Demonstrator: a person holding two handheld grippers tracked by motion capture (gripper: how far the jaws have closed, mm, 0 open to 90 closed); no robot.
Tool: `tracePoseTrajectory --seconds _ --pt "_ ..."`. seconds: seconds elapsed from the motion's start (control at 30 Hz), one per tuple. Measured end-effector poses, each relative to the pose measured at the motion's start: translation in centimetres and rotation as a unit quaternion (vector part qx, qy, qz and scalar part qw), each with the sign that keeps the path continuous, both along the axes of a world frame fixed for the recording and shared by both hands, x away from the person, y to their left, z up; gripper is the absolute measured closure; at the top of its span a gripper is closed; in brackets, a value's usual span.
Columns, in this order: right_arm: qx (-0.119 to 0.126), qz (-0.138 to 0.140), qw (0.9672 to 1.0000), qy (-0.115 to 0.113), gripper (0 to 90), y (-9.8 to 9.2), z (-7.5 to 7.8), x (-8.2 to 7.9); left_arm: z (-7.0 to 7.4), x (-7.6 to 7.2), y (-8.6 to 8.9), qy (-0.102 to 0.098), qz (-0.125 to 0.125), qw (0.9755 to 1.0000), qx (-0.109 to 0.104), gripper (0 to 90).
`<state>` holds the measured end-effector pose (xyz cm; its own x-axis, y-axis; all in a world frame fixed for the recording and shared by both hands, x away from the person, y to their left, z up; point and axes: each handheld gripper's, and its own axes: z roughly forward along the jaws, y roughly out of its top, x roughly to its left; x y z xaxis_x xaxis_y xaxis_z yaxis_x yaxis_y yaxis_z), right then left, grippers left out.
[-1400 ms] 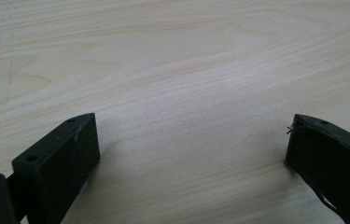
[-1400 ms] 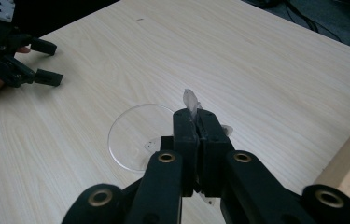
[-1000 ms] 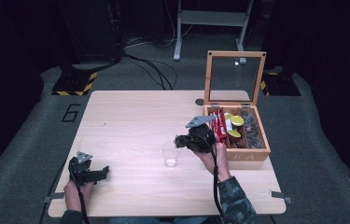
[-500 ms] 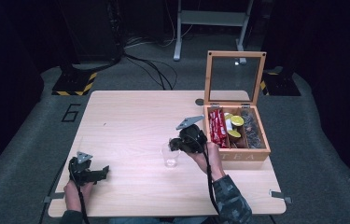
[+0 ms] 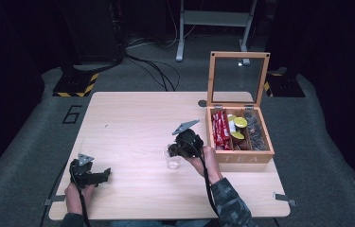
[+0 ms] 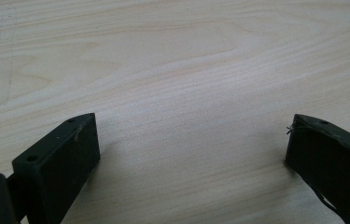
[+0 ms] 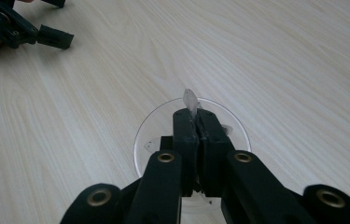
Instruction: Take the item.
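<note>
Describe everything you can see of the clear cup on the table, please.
The clear cup is a small see-through tumbler, plastic by its look, standing upright and open-topped on the light wooden table, just left of the wooden tea box. From above, its round rim shows as a thin pale ring with the wood grain visible through its base. The right gripper hangs over its mouth, jaws shut on a thin translucent packet. Whether anything lies inside the cup cannot be told.
</note>
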<state>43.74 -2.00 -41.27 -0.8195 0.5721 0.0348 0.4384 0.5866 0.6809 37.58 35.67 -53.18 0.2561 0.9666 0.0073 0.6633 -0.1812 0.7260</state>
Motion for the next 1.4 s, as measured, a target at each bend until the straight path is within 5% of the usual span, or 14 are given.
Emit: tracePoseTrajectory --seconds 0.1,0.2,0.23,0.33,0.37,0.4,0.53,0.97,1.4 --pt "-0.003 0.002 1.0000 0.000 85.6 0.1 -0.5 0.1 0.0 0.0 0.1 0.002 -0.003 1.0000 0.003 2.8" --pt "0.007 -0.010 0.9999 -0.004 66.9 0.2 -0.4 -0.2 0.0 0.0 0.1 0.002 -0.003 1.0000 0.003 2.8" --pt "0.007 -0.010 0.9999 -0.004 66.9 0.2 -0.4 -0.2 0.0 0.0 0.1 0.002 -0.003 1.0000 0.003 2.8" --pt "0.030 -0.013 0.9991 -0.026 42.9 -0.4 0.2 -0.5 0.0 0.0 0.0 0.000 0.001 1.0000 -0.001 2.8" --pt "0.030 -0.013 0.9991 -0.026 42.9 -0.4 0.2 -0.5 0.0 0.0 0.0 0.000 0.001 1.0000 -0.001 2.8" --pt "0.039 -0.019 0.9985 -0.035 30.9 -0.7 0.6 -0.9 0.0 0.0 0.0 0.000 0.001 1.0000 0.000 2.8" --pt "0.046 -0.019 0.9978 -0.045 17.8 -1.3 1.4 -1.6 0.0 0.0 0.0 0.000 0.001 1.0000 -0.001 2.8" --pt "0.050 -0.041 0.9961 -0.059 4.5 -5.4 3.0 -3.7 0.0 0.0 0.0 0.000 0.000 1.0000 0.000 2.8" --pt "0.053 -0.106 0.9896 -0.082 2.1 -10.8 3.3 -6.0 0.0 0.0 0.0 0.000 0.000 1.0000 -0.001 2.8"
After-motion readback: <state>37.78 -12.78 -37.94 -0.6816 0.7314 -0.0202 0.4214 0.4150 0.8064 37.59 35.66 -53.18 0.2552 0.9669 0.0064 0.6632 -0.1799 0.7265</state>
